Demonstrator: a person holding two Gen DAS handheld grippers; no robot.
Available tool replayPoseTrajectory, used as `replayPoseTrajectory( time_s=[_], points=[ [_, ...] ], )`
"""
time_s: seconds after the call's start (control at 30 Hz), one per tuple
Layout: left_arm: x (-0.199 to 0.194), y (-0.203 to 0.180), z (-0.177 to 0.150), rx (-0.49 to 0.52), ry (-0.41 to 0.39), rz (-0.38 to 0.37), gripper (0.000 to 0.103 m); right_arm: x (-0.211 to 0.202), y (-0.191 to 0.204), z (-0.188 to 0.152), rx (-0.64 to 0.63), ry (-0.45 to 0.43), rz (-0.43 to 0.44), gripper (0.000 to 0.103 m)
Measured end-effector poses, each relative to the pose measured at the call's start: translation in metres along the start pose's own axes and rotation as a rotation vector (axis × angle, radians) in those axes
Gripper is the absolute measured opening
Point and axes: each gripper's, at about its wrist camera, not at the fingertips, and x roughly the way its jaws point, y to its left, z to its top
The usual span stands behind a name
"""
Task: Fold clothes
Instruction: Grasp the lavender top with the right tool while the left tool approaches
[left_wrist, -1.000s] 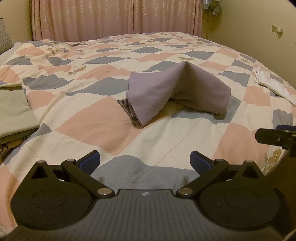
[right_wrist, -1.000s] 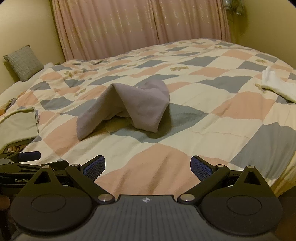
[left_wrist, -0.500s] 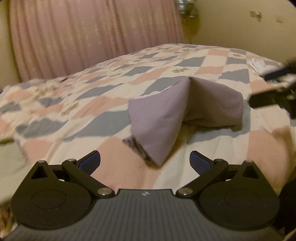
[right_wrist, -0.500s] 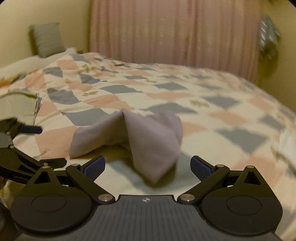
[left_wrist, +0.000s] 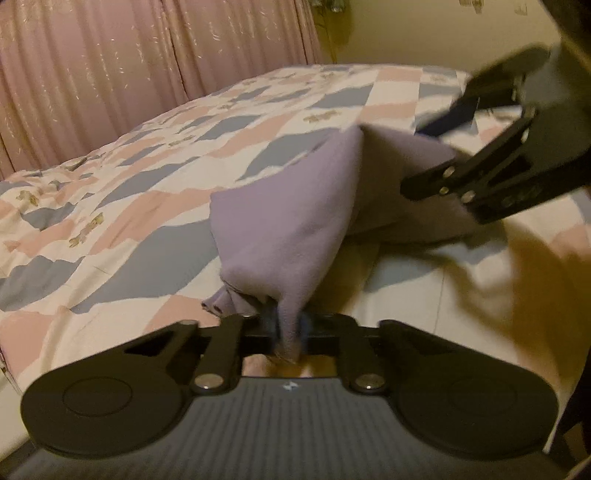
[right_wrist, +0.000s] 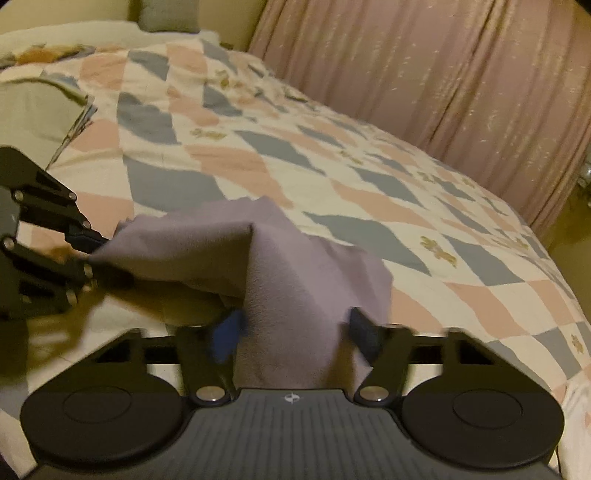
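A mauve cloth (left_wrist: 288, 214) stands tented on the patchwork bedspread (left_wrist: 122, 218), with a ridge in the middle and one end towards each gripper. My left gripper (left_wrist: 288, 328) is shut on the cloth's near corner, and a bunched hem shows just left of the pads. In the right wrist view the left gripper (right_wrist: 94, 254) pinches the cloth's left end. My right gripper (right_wrist: 295, 332) straddles the other end of the cloth (right_wrist: 295, 280). Its blue pads (right_wrist: 227, 334) are blurred and still apart, with fabric between them. From the left wrist view the right gripper (left_wrist: 454, 147) hovers over the far end.
A folded green garment (right_wrist: 33, 107) lies at the bed's left side, with a grey pillow (right_wrist: 166, 14) beyond it. Pink curtains (left_wrist: 147, 55) hang behind the bed. The bed's edge drops off at the right (right_wrist: 576, 317).
Both grippers moved in from the bed's edge to the cloth's two ends. The left one shut on the near corner. The right one's fingers narrowed around the other end.
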Motion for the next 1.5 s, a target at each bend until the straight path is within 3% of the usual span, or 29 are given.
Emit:
replayPoseTrajectory(
  time_s=[0.07,0.23,0.33,0.43,0.5,0.63,0.7,0.77,0.9,0.97,1.07,1.27,1.43,1.47,1.5],
  points=[
    [-0.006,0.001,0.007,0.005,-0.021,0.002,0.004,-0.003,-0.006,-0.001,0.027,-0.011,0.005,0.009],
    [-0.039,-0.01,0.033,0.027,-0.151,-0.026,0.004,-0.044,-0.035,-0.012,0.171,-0.102,-0.046,0.008],
    [-0.057,-0.029,0.041,0.085,-0.203,-0.085,0.004,-0.069,-0.045,-0.034,0.238,-0.079,-0.065,0.01],
    [-0.061,-0.051,0.032,0.15,-0.164,-0.183,0.004,-0.077,-0.046,-0.062,0.251,0.054,-0.004,0.021],
    [-0.061,-0.062,0.019,0.182,-0.125,-0.228,0.004,-0.089,-0.043,-0.077,0.265,0.074,0.034,0.035],
    [-0.061,-0.073,-0.011,0.193,-0.056,-0.257,0.004,-0.124,-0.047,-0.08,0.353,-0.019,0.106,0.036],
    [-0.063,-0.08,-0.019,0.206,-0.047,-0.267,0.004,-0.132,-0.051,-0.065,0.349,-0.076,0.104,0.053],
    [-0.064,-0.088,-0.028,0.218,-0.039,-0.277,0.004,-0.122,-0.051,-0.043,0.288,-0.103,0.105,0.072],
    [-0.074,-0.085,-0.042,0.214,-0.025,-0.34,0.002,-0.092,-0.049,-0.005,0.173,-0.121,0.11,0.076],
    [-0.077,-0.071,-0.045,0.158,-0.015,-0.392,0.009,-0.065,-0.055,0.003,0.149,-0.086,0.105,0.076],
    [-0.08,-0.041,-0.046,0.049,-0.022,-0.391,0.02,-0.031,-0.064,0.009,0.145,-0.031,0.105,0.076],
    [-0.057,-0.005,-0.03,-0.019,-0.027,-0.276,0.019,0.034,-0.045,0.045,0.005,0.042,0.268,0.076],
    [-0.043,-0.006,-0.032,-0.037,-0.011,-0.258,0.033,0.104,-0.01,0.069,-0.207,0.213,0.379,0.076],
    [-0.042,-0.007,-0.034,-0.041,-0.006,-0.259,0.034,0.115,-0.009,0.069,-0.208,0.253,0.39,0.072],
    [-0.041,-0.008,-0.035,-0.042,-0.001,-0.257,0.035,0.126,-0.008,0.068,-0.208,0.293,0.402,0.056]
  ],
)
